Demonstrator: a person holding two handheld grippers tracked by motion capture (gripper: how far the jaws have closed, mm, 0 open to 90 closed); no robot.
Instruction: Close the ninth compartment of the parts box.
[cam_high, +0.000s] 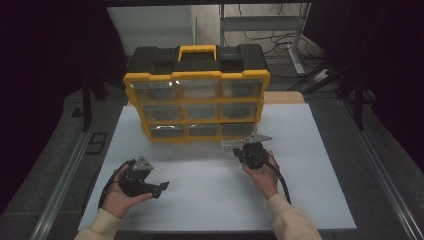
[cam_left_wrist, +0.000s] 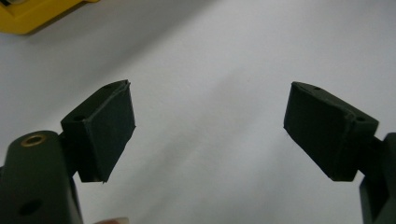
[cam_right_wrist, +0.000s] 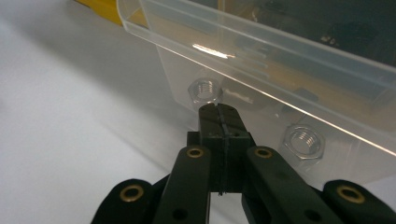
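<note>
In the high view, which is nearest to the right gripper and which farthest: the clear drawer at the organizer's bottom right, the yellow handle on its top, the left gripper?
1. Clear drawer: directly at the right gripper, bottom right of the organizer.
2. Left gripper: across the table, toward the left near edge.
3. Yellow handle: farthest, on the organizer's top at the back.

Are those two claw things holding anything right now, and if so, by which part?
The right gripper has its jaws shut at the front lip of a clear drawer holding nuts; whether they pinch it can't be told. The left gripper is open, holding nothing.
</note>
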